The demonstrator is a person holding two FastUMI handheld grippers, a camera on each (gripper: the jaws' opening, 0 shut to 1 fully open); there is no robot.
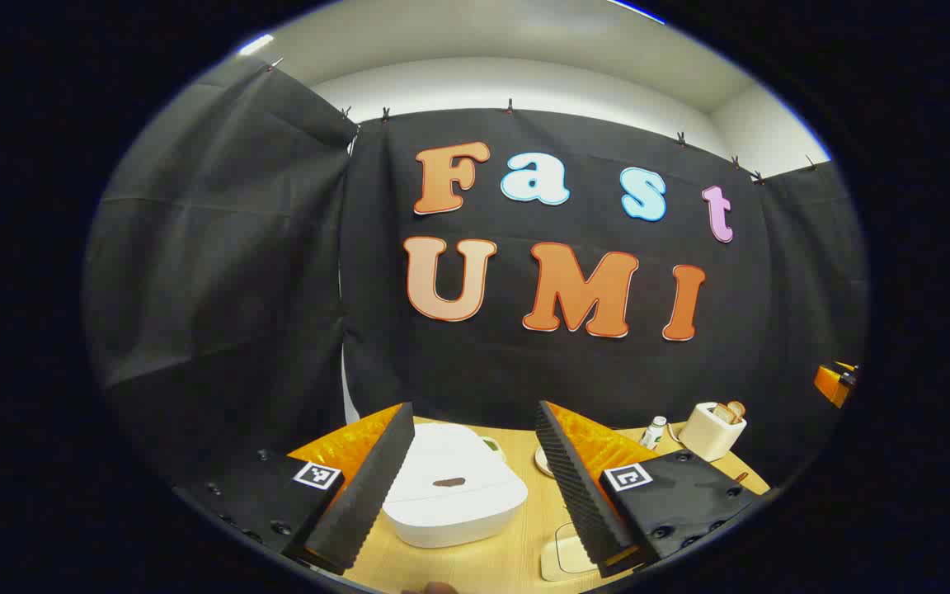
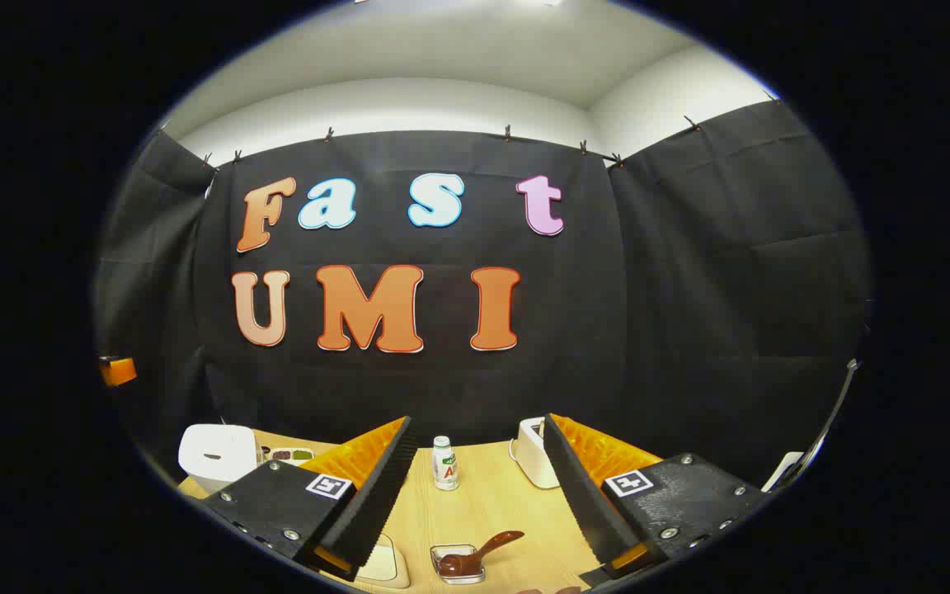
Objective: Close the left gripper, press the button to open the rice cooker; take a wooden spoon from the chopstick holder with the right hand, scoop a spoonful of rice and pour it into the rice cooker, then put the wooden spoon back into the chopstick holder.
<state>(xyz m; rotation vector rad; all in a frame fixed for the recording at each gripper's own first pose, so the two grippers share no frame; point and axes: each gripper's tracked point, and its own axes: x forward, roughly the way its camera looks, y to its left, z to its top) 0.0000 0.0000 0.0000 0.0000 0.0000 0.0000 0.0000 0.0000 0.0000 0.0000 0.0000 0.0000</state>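
The white rice cooker (image 1: 450,495) sits lid down on the wooden table, a dark button (image 1: 449,481) on its top. My left gripper (image 1: 473,408) hovers above it, open and holding nothing. A white chopstick holder (image 1: 710,431) with wooden handles poking out stands at the far right. My right gripper (image 2: 478,421) is open and holds nothing; the chopstick holder (image 2: 533,452) is partly hidden behind its right finger. The rice cooker (image 2: 217,455) stands far left in that view. A dark wooden spoon (image 2: 479,553) lies in a small glass dish (image 2: 457,565) below the fingers.
A small white bottle (image 2: 443,464) stands mid-table, near the holder. A cream tray (image 1: 562,554) lies at the table's front edge. A divided dish (image 2: 292,454) sits beside the cooker. An orange part of the other gripper (image 1: 836,383) shows far right.
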